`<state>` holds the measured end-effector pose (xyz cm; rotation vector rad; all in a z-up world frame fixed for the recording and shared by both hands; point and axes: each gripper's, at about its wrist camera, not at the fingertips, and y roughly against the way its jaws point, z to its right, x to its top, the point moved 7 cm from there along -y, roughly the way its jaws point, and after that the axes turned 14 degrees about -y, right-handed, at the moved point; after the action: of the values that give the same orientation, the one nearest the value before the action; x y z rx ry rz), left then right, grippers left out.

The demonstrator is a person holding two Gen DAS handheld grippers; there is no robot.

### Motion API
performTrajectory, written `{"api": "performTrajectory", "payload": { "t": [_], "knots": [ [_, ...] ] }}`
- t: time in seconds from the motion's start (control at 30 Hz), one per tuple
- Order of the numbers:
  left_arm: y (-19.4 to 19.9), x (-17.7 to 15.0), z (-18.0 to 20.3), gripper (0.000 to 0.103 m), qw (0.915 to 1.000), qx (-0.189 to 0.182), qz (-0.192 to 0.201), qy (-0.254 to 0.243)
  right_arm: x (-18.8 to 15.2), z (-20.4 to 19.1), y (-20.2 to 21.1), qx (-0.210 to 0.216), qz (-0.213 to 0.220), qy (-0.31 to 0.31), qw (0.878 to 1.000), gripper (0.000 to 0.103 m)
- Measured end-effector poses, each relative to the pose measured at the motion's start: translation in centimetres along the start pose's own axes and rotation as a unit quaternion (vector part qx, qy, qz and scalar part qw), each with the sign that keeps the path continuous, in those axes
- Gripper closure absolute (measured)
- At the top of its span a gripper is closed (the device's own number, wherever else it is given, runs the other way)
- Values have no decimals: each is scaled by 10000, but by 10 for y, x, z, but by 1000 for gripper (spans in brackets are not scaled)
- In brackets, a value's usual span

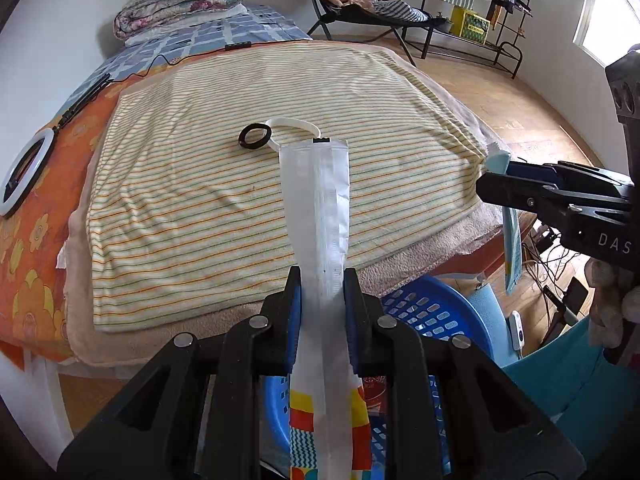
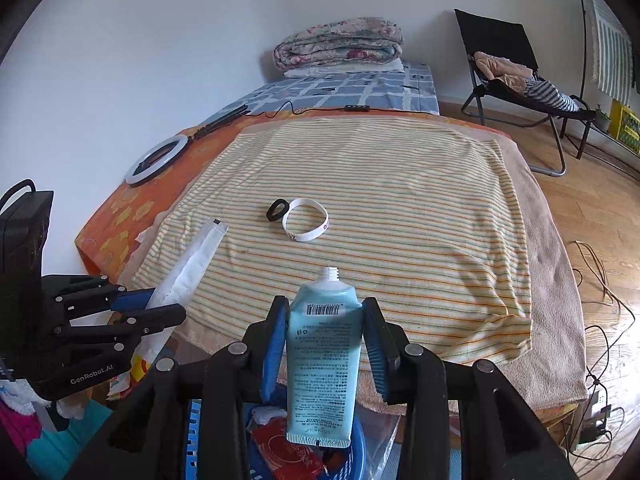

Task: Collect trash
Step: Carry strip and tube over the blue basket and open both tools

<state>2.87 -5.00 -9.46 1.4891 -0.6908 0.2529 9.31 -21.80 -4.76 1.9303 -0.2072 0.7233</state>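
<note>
My left gripper (image 1: 322, 280) is shut on a long white wrapper (image 1: 316, 200) with a colourful printed end, held above a blue plastic basket (image 1: 440, 308). My right gripper (image 2: 325, 312) is shut on a light blue uncapped tube (image 2: 322, 364), also over the basket (image 2: 360, 446), which holds a red wrapper (image 2: 288, 452). Each gripper shows in the other view: the left one (image 2: 160, 306) with its wrapper (image 2: 188, 264), the right one (image 1: 494, 178) with the tube (image 1: 513, 248). A black ring (image 2: 277, 210) and a white wristband (image 2: 305, 219) lie on the striped cloth (image 2: 400, 208).
The striped cloth covers a bed with an orange flowered sheet (image 2: 120, 208). A ring light (image 2: 156, 160) lies near the wall, and a folded quilt (image 2: 340, 42) at the far end. A black folding chair (image 2: 516, 76) stands on the wooden floor, with cables (image 2: 600, 280) at the right.
</note>
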Motion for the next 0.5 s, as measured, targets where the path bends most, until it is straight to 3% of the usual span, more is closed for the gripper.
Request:
{"api": "performTrajectory", "payload": {
  "t": [0.5],
  "knots": [
    [-23,-36,38,85,9994,-224,-230,-126,-60,12,-18,65,-535,-243,9983,65]
  ]
}}
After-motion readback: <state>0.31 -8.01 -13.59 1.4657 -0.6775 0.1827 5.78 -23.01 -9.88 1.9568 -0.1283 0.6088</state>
